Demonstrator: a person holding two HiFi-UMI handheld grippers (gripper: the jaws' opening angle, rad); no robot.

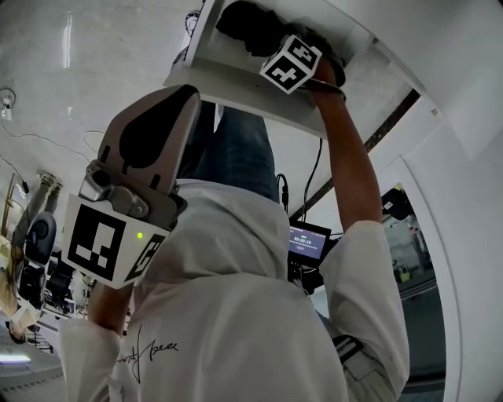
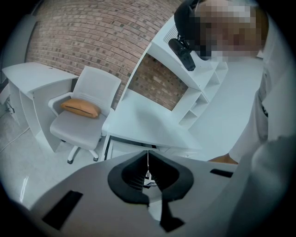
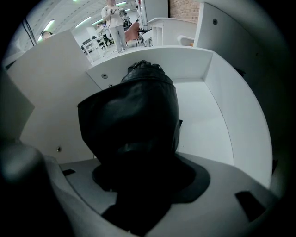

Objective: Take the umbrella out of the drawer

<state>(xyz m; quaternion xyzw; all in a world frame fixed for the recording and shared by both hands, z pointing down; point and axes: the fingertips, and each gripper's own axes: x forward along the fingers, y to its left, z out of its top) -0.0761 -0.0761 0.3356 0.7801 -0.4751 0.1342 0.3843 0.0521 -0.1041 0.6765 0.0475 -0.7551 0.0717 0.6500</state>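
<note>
The black folded umbrella (image 3: 138, 111) lies inside the open white drawer (image 3: 217, 111). My right gripper (image 3: 138, 185) is shut on its near end. In the head view the drawer (image 1: 236, 94) is at the top, with the umbrella (image 1: 247, 23) dark inside it and the right gripper (image 1: 292, 63) reaching in by its marker cube. My left gripper (image 1: 161, 129) is held away from the drawer, in front of the person's white shirt. Its jaws are shut and hold nothing. In the left gripper view the left gripper (image 2: 148, 162) points at a white desk (image 2: 148, 122).
A white office chair (image 2: 81, 125) with an orange cushion (image 2: 81, 107) stands beside the desk, before a brick wall (image 2: 92, 37). White shelves (image 2: 203, 92) rise at the right. A cable and a small lit screen (image 1: 308, 242) hang by the person's right arm.
</note>
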